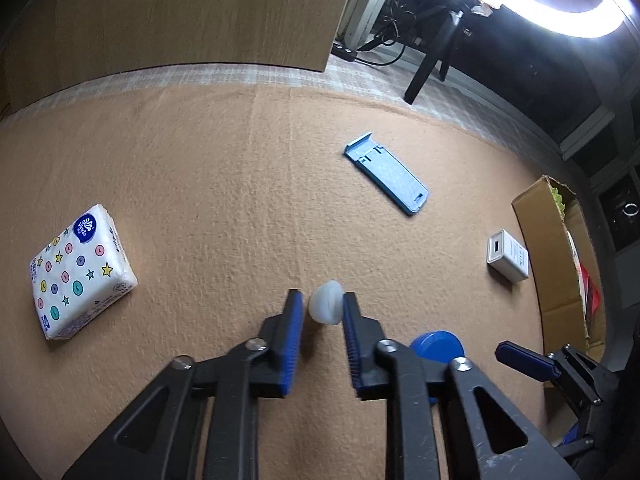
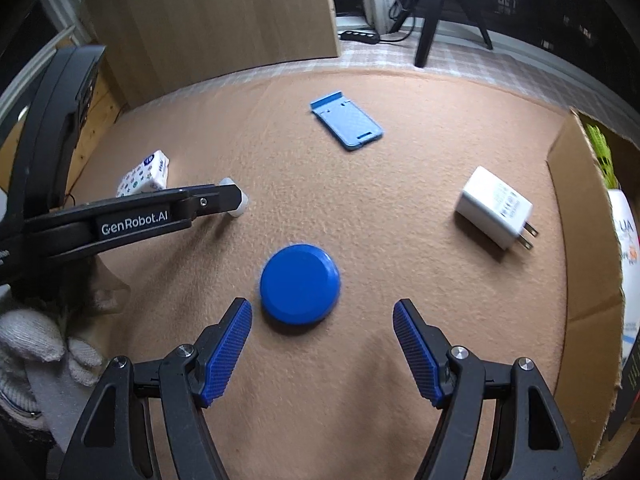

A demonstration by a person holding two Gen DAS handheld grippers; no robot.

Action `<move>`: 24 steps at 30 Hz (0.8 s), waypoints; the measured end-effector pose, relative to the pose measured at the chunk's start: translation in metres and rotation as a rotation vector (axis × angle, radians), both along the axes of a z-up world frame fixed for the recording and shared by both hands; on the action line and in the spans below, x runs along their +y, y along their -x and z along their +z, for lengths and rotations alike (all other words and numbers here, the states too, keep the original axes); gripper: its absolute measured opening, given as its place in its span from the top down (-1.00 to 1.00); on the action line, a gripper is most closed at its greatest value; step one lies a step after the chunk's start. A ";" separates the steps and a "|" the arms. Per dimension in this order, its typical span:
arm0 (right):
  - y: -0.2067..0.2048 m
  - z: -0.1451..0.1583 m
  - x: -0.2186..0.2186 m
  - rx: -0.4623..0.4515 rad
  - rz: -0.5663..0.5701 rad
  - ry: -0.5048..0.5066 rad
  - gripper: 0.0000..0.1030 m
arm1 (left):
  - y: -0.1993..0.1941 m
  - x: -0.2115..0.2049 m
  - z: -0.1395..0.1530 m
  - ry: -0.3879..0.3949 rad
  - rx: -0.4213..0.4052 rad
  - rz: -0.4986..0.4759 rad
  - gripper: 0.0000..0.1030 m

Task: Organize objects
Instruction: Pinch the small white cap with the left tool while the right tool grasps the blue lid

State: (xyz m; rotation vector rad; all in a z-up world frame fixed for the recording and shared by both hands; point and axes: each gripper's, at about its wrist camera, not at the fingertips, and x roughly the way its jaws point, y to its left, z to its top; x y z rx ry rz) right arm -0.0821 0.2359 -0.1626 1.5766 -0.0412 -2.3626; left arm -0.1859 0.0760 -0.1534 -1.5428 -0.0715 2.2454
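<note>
White cap (image 1: pixel 326 303) between left tool (image 1: pixel 322 312) fingers.

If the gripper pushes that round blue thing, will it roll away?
Probably not: the blue disc lies flat on the fuzzy tan cloth, so it should slide or drag. Its smooth, rounded rim may slip between the right gripper pads. It looks stiff.

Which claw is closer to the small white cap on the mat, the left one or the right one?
Left. The left claw has the white cap between its fingertips, touching the right pad. The right claw is apart from it, open just before the blue round lid.
</note>
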 end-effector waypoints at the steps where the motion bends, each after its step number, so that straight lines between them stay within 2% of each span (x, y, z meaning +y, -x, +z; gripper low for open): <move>1: 0.001 -0.002 -0.004 -0.002 0.009 -0.006 -0.35 | 0.000 -0.001 0.000 -0.003 -0.001 0.001 0.69; 5: 0.007 -0.006 -0.017 0.000 0.036 -0.036 -0.35 | 0.002 -0.011 0.000 -0.014 -0.008 0.014 0.81; 15: 0.014 -0.014 -0.028 0.007 0.052 -0.111 -0.35 | -0.003 -0.032 0.010 -0.042 -0.007 0.043 0.84; 17: 0.014 -0.014 -0.027 0.014 0.053 -0.113 -0.27 | -0.004 -0.034 0.012 -0.044 -0.004 0.048 0.84; 21: 0.013 -0.012 -0.023 0.019 0.054 -0.105 0.05 | -0.008 -0.037 0.015 -0.047 -0.001 0.058 0.84; 24: 0.012 -0.011 -0.019 0.017 0.054 -0.093 0.09 | -0.013 -0.037 0.017 -0.047 0.001 0.061 0.84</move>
